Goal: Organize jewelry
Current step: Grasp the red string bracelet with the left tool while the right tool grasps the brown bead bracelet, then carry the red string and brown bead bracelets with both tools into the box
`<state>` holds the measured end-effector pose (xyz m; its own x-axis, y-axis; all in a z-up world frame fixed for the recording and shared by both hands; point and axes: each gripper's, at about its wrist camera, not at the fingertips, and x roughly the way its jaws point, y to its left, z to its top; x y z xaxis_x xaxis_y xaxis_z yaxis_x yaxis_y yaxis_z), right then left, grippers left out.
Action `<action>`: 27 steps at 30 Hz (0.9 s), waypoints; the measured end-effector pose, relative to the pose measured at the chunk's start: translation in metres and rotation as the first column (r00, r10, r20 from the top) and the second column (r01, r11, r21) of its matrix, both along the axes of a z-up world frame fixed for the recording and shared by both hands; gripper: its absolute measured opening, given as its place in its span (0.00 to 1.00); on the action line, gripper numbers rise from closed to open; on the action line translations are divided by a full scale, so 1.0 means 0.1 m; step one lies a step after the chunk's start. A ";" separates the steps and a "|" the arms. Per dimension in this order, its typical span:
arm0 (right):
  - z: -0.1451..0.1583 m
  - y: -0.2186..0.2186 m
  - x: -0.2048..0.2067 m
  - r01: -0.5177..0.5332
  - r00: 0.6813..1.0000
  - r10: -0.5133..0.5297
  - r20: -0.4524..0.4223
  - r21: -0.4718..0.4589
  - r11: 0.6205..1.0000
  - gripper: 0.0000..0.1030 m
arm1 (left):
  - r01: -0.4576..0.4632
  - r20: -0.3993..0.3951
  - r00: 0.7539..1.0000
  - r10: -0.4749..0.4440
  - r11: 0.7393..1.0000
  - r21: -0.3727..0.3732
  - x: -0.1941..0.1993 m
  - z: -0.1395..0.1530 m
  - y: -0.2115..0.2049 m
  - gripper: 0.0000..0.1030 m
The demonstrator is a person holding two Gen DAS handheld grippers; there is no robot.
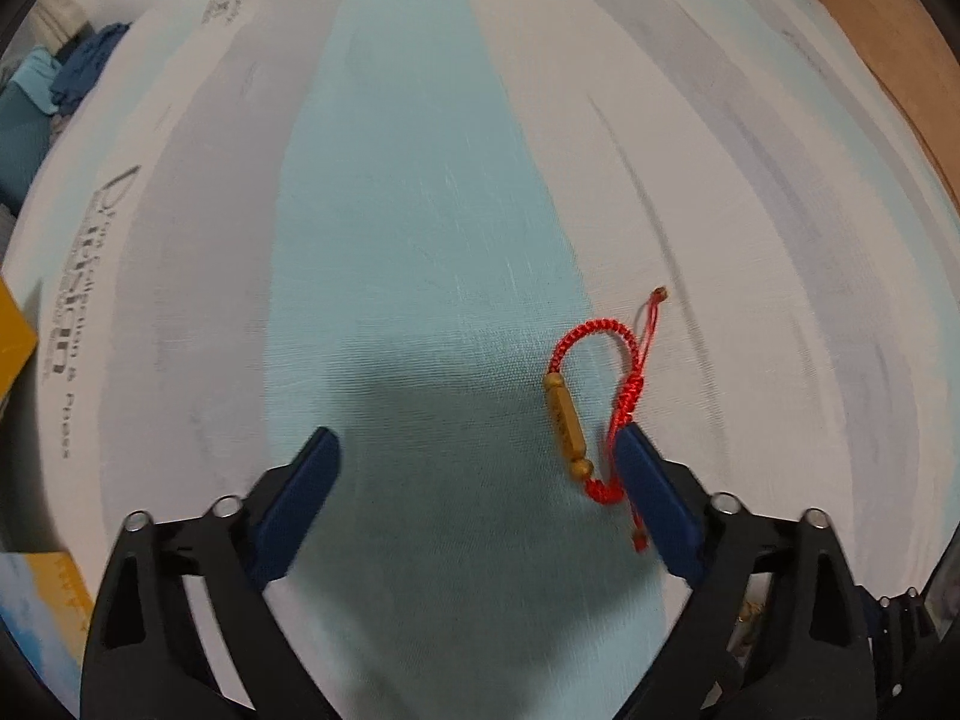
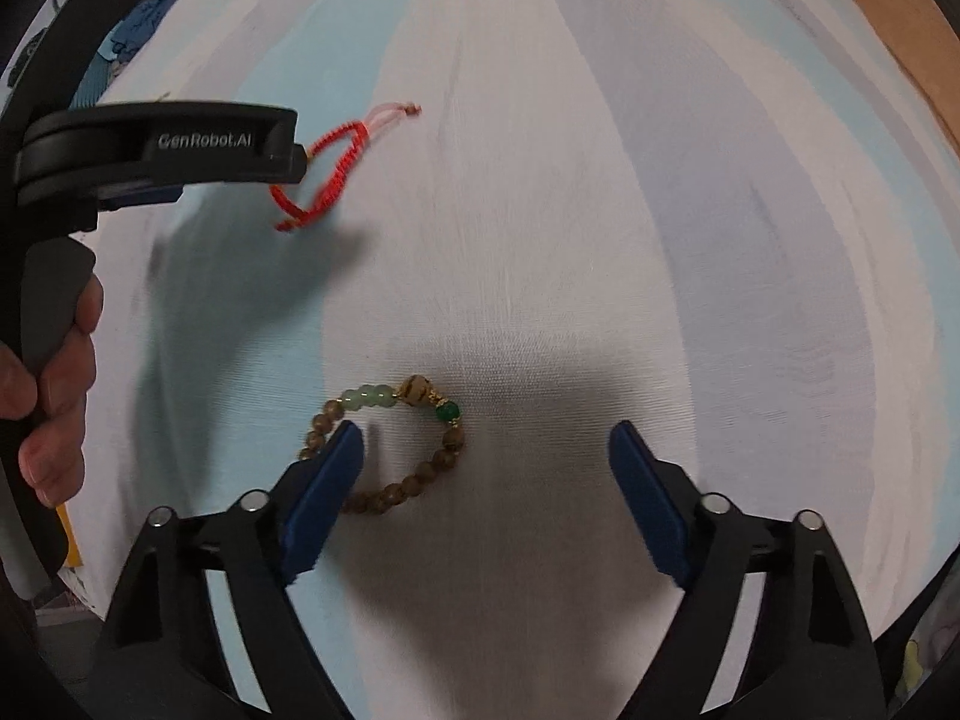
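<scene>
1. The left hand-held gripper points steeply down over a cloth striped pale blue, grey and white. Its jaws stand wide and released, gripping nothing.
2. A red braided cord bracelet with a wooden tube bead lies flat on the cloth at about 3 o'clock between the blue pads; its cord runs just beside the right pad, and contact cannot be told.
3. The right hand-held gripper also hangs released and wide.
4. A beaded bracelet of brown wooden, pale green and dark green beads lies at 9 o'clock of that gap; the left pad overlaps its ring.
5. A hand grasps the left tool's handle at 9 o'clock in the right wrist view.
</scene>
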<state>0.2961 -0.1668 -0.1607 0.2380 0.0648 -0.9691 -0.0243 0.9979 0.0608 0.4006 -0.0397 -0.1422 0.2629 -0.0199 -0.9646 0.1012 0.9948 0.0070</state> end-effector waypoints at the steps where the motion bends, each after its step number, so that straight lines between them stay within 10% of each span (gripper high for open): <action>1: -0.03 0.00 0.01 0.001 1.000 -0.001 -0.004 -0.003 1.000 0.70 | -0.003 -0.014 1.000 0.002 1.000 -0.005 0.01 -0.05 0.01 0.73; 6: -0.04 -0.01 0.03 0.005 1.000 -0.005 0.009 0.009 1.000 0.54 | -0.020 -0.021 1.000 0.019 0.999 -0.033 0.00 -0.14 0.07 0.49; 8: -0.03 -0.03 0.03 0.009 1.000 -0.009 0.005 0.023 1.000 0.24 | -0.018 -0.024 1.000 0.018 0.999 -0.030 -0.01 -0.13 0.09 0.35; 11: -0.03 -0.06 0.04 0.015 1.000 -0.015 -0.009 0.023 1.000 0.09 | -0.027 -0.038 0.999 0.026 0.999 -0.036 -0.02 -0.11 0.15 0.06; 27: 0.33 -0.14 -0.01 0.004 0.997 -0.008 0.083 0.048 0.999 0.07 | -0.029 -0.007 1.000 0.029 0.998 -0.049 -0.07 0.16 0.19 0.06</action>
<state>0.2949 -0.1805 -0.1278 0.3183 0.1084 -0.9418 -0.0251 0.9941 0.1059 0.3936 -0.0210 -0.1262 0.2581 -0.0599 -0.9643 0.0723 0.9965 -0.0426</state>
